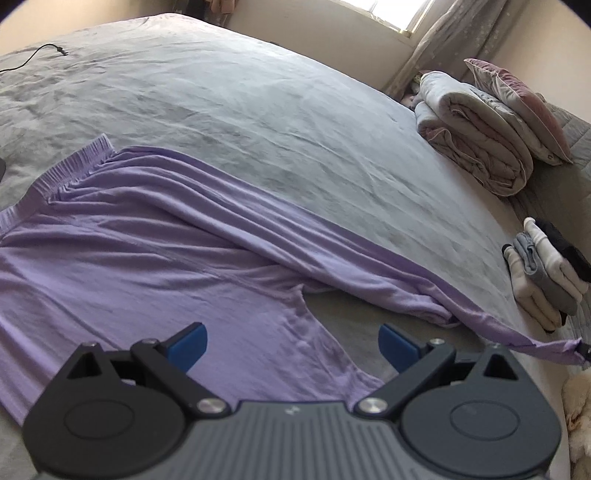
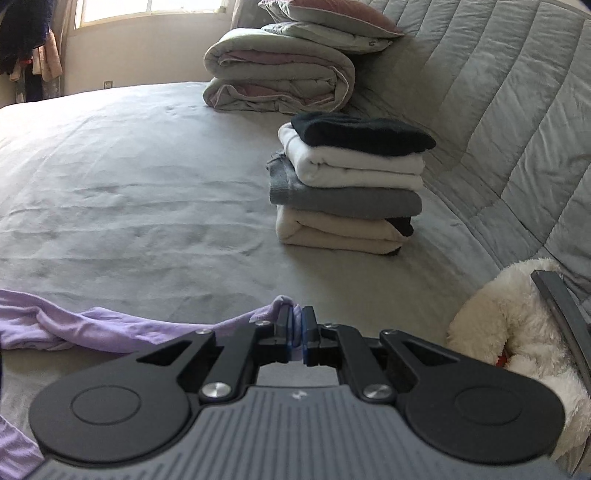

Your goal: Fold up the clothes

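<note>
A lilac pair of trousers (image 1: 140,251) lies spread on the grey bed, its elastic waistband (image 1: 70,166) at the far left. My left gripper (image 1: 291,345) is open and empty, hovering just above the near leg. My right gripper (image 2: 294,326) is shut on the hem of the far leg (image 2: 110,325) and holds it stretched out to the right. That pinched hem end also shows at the right edge of the left wrist view (image 1: 554,345).
A stack of folded clothes (image 2: 347,184) stands near the quilted headboard (image 2: 498,110). A rolled duvet (image 2: 277,74) with pillows (image 2: 328,18) lies behind it. A white plush toy (image 2: 517,317) sits at my right. A black cable (image 1: 37,55) lies at the bed's far corner.
</note>
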A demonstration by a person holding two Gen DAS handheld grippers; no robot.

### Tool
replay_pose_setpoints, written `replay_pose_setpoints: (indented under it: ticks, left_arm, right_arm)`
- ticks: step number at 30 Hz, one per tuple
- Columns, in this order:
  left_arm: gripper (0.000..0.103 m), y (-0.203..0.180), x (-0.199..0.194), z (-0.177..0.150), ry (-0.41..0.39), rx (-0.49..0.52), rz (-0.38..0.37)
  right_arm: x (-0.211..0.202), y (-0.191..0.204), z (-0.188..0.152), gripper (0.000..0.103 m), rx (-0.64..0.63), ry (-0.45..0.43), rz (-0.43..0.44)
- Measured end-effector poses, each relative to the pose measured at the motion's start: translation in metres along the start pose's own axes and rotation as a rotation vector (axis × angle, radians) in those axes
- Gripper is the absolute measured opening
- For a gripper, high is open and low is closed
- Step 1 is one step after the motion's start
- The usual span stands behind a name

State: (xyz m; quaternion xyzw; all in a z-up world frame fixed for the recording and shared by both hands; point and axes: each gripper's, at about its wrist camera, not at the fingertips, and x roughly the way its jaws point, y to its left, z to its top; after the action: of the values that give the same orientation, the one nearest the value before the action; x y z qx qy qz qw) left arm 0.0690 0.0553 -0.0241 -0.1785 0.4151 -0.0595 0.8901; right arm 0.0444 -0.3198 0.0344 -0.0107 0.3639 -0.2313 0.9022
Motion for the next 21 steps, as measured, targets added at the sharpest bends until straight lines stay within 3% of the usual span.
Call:
replay_pose_setpoints:
  ticks: [5, 11, 13, 15, 21]
  left_arm:
    - [0.099, -0.002, 0.0, -0.001, -0.003, 0.005, 0.011]
    - [0.099, -0.005, 0.0, -0.004, -0.002, 0.026, 0.011]
    - [0.099, -0.005, 0.0, -0.004, -0.002, 0.024, 0.012]
    - [0.099, -0.005, -0.001, -0.004, -0.002, 0.02, 0.011]
    - [0.099, -0.002, -0.005, -0.003, -0.006, 0.003, -0.002]
  right_arm:
    - [-0.003, 0.0, 0.001, 0.006, -0.001, 0.017, 0.022]
    - [-0.017, 0.007, 0.006, 0.016, -0.038, 0.013, 0.062]
    - [-0.022, 0.01, 0.007, 0.022, -0.047, 0.011, 0.07]
    - [-0.026, 0.014, 0.007, 0.037, -0.051, 0.005, 0.076]
    - [-0.036, 0.027, 0.009, 0.038, -0.082, -0.005, 0.089]
